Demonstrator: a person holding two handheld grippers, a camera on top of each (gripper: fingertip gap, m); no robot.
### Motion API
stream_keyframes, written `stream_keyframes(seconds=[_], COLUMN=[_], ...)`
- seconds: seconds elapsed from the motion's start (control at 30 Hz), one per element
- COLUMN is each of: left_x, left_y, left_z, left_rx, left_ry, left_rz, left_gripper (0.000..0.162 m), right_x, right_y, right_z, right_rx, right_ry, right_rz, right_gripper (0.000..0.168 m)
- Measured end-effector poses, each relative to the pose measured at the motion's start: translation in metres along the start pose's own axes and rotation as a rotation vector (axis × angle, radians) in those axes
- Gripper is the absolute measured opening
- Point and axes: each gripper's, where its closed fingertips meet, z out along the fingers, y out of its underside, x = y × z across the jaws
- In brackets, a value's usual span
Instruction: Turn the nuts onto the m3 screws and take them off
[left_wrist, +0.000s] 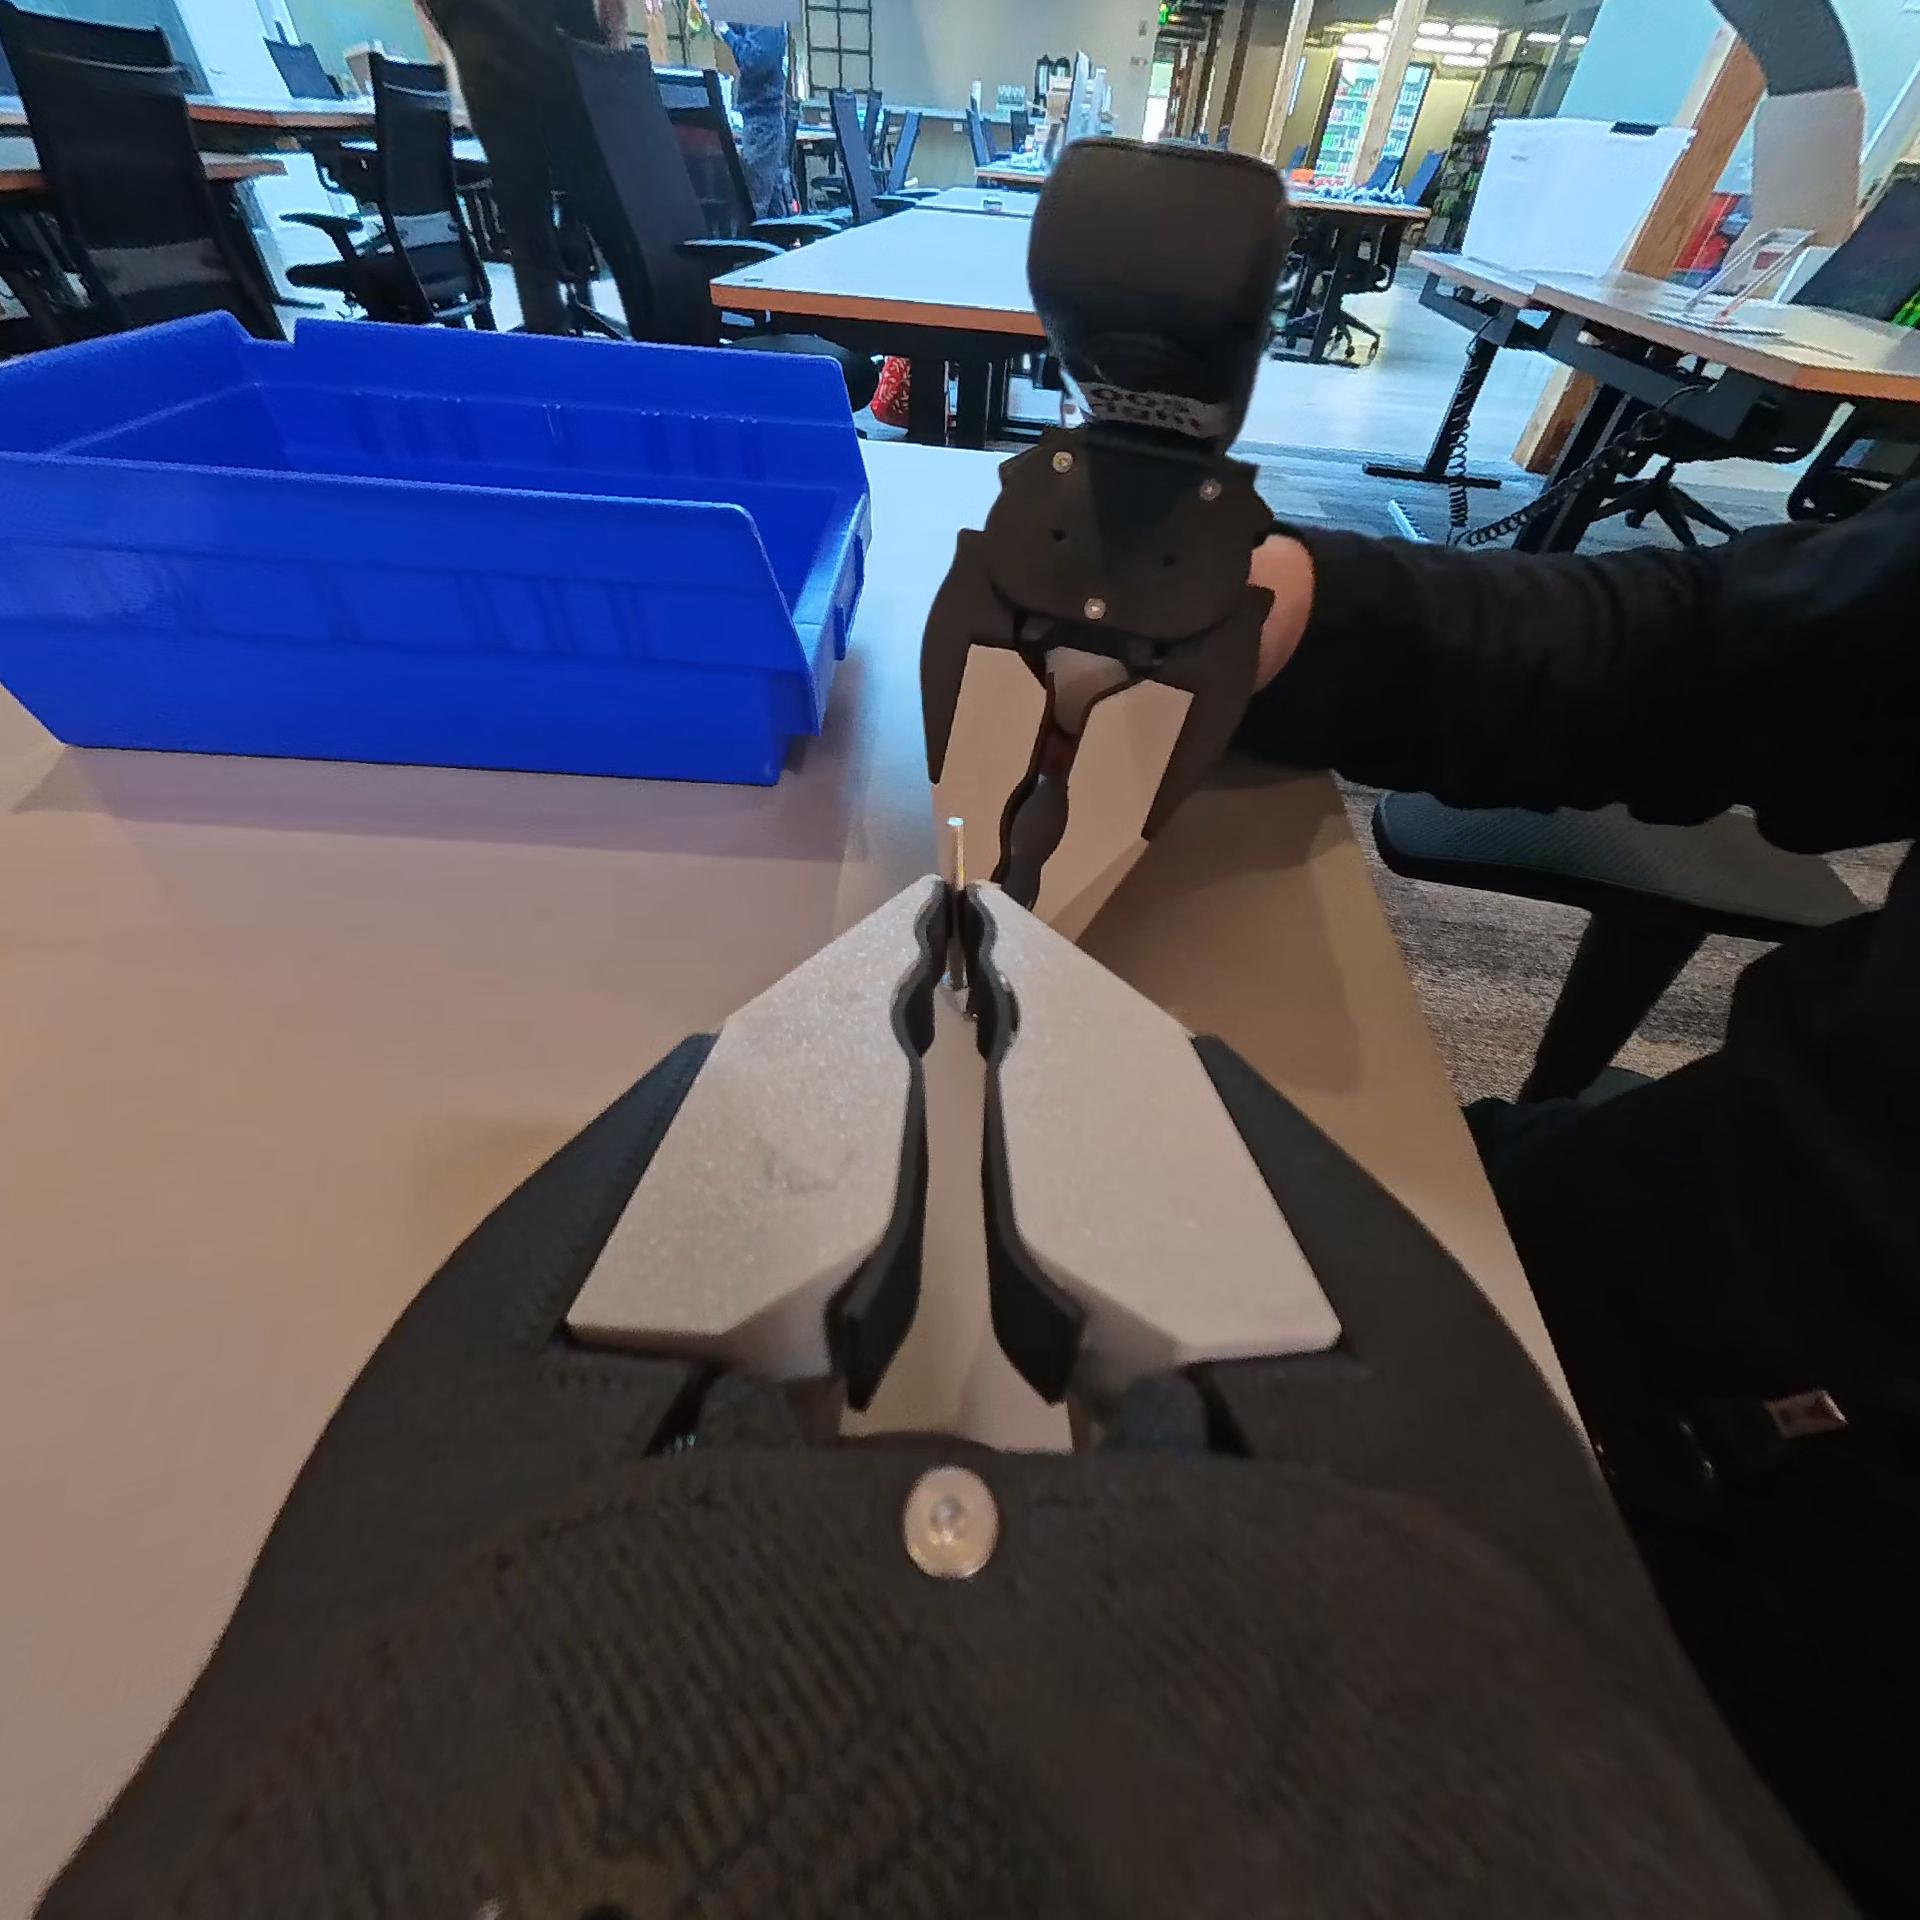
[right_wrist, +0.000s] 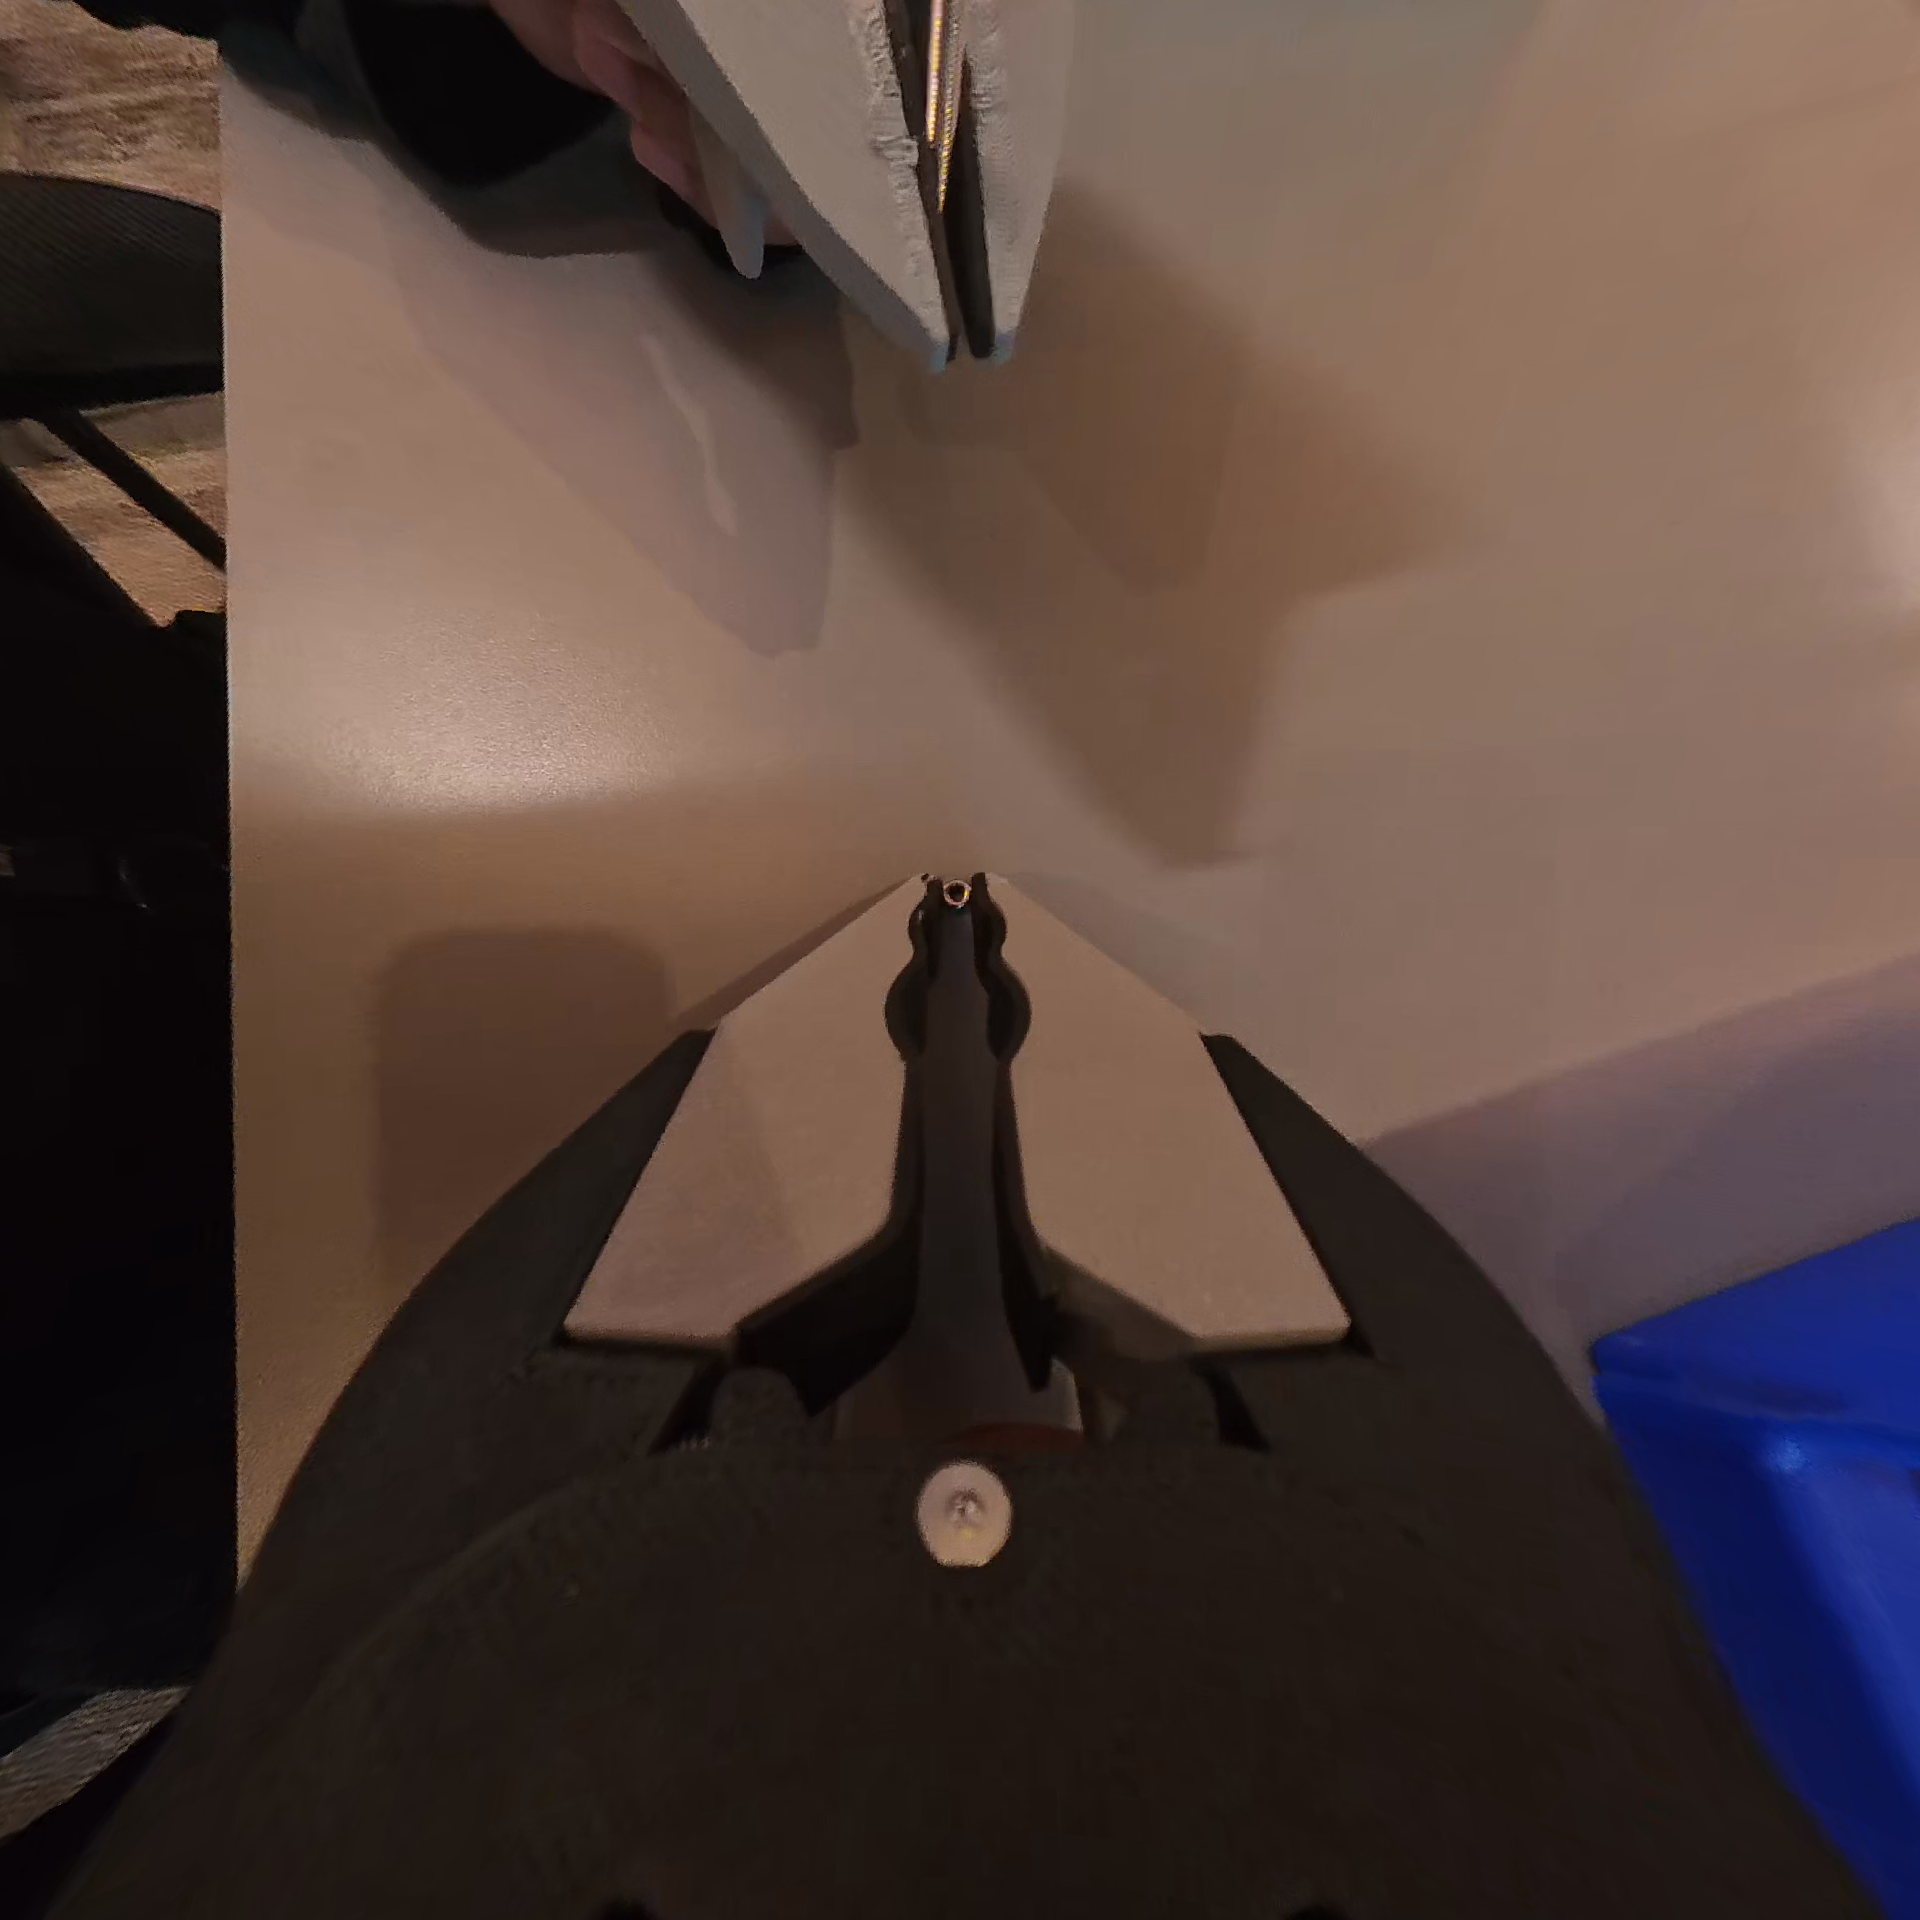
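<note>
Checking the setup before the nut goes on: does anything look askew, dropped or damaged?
Nothing stands out. The left tongs hold the screw upright, the right tongs pinch the nut, and the blue bin sits flat on the table.

Bare tabletop (right_wrist: 582, 727) lies open between the two grippers' tips, while the blue bin (left_wrist: 416, 582) walls off the table's far left side.
</note>
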Motion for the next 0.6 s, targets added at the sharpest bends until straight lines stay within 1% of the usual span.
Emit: stream_keyframes(seconds=[0.17, 0.33, 0.5, 0.6], left_x=[0.0004, 0.0007, 0.0019, 0.0016], left_y=[0.0002, 0.0001, 0.0008, 0.0008], left_z=[0.0002, -0.0001, 0.0003, 0.0002], left_rx=[-0.001, -0.001, -0.005, -0.005], left_ry=[0.0, 0.002, 0.003, 0.001], left_rz=[0.001, 0.002, 0.008, 0.007], left_gripper=[0.0, 0.0, 0.0, 0.0], right_x=[0.0004, 0.0012, 0.0017, 0.0021], right_y=[-0.0002, -0.0011, -0.0014, -0.0014], right_z=[0.0004, 0.0017, 0.002, 0.0016], right_rx=[-0.047, -0.07, -0.077, -0.065], right_ry=[-0.028, -0.005, 0.041, 0.039], right_rz=[0.021, 0.017, -0.035, -0.029], right_gripper=[0.003, 0.003, 0.002, 0.002])
